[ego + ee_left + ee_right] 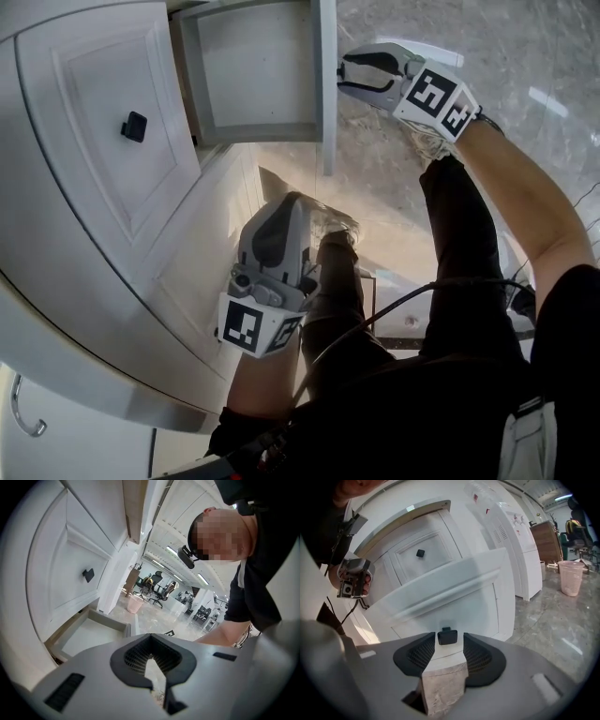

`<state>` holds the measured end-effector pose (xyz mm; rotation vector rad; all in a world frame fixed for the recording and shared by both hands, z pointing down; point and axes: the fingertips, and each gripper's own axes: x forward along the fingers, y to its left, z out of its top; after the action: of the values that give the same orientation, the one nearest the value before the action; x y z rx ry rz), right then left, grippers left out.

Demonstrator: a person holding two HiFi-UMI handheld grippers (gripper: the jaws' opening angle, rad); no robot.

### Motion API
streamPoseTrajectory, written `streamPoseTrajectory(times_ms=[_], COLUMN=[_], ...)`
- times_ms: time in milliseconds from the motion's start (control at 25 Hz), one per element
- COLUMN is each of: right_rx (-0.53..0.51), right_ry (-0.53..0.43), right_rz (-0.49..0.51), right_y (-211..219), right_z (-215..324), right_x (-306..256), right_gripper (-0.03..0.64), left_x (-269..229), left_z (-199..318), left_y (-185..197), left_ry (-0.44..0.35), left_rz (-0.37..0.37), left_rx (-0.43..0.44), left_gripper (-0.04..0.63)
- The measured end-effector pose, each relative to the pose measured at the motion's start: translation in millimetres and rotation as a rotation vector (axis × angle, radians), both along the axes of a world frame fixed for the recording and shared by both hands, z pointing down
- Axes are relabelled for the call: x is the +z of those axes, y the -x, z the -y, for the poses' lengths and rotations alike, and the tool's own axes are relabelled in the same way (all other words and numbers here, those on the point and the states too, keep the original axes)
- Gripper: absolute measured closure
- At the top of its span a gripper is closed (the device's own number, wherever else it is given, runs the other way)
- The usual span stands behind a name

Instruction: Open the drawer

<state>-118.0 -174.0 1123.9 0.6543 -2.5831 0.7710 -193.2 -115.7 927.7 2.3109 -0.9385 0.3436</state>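
Since the drawer (253, 70) stood pulled out of the cabinet (94, 169) at the far side, the right claw (448, 649) sat open around its black knob (447, 636), pads off it, likely releasing. The left claw (157, 674) waited near, closed, empty, unneeded.

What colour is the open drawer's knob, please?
The knob is black; right gripper view shows it best.

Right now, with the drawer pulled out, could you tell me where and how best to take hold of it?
Grip the small black knob on the drawer front, coming straight at the face, one jaw either side. It alone stands proud of the panel. The right hand-held gripper is open around it.
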Motion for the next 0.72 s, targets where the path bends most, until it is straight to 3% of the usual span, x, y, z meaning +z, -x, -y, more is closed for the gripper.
streamPoseTrajectory(times_ms=[400, 520, 720], right_rx=[0.157, 0.213, 0.239], right_ry=[0.009, 0.008, -0.033], right_rz=[-0.057, -0.062, -0.034], right_y=[-52.9, -65.1, -80.8], right_z=[10.0, 8.5, 13.6], right_x=[-45.0, -75.6, -146.0], right_gripper=[0.457, 0.459, 0.477], left_x=[-52.4, -83.1, -144.1], left_z=[3.0, 3.5, 24.2], left_y=[-10.4, -13.6, -32.5], left_ry=[-0.024, -0.048, -0.1], left_rz=[0.013, 0.03, 0.021], left_rx=[0.035, 0.068, 0.053], left_gripper=[0.595, 0.595, 0.595])
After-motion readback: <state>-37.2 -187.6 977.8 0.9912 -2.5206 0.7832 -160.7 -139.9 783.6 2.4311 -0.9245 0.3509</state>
